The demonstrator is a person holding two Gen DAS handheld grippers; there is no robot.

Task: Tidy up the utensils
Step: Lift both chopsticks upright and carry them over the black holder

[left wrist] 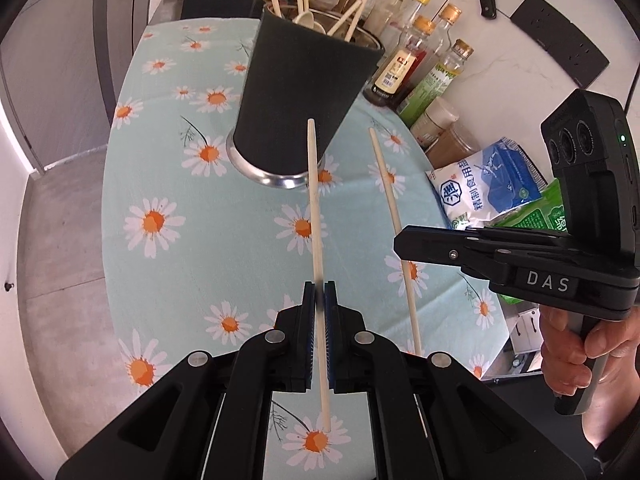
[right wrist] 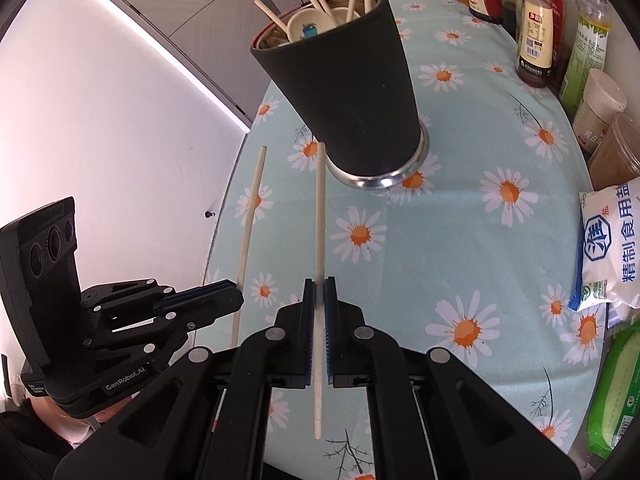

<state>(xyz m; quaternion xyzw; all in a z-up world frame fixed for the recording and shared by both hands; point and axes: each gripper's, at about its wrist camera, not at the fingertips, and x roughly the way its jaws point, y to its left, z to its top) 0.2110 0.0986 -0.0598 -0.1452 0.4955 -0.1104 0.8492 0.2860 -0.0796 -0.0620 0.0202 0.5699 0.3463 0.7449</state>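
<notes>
Since both chopsticks are pinched somewhere mid-length w/ a lot of stick poking out front, the obvious risk imo is the tips missing the mouth of the black cup and knocking its side instead. That cup looks tall and narrow at the base, already stuffed w/ chopsticks and a spoon, so a bump could tip it or the new stick could jam against what's inside. Thin round sticks might also swivel in the grip if a tip catches the rim.

Fingers: left gripper is clenched nearly all the way, just a sliver of gap, clamping one chopstick between the blue pads. Stick points fwd toward the cup's base and is lifted off the table. Right gripper is the same deal, squeezed tight on the other chopstick, also held above the daisy tablecloth and aimed at the cup.

Cup stands toward the far edge of the table, bottles along the right edge beside it, salt bag nearer on that same side.
</notes>
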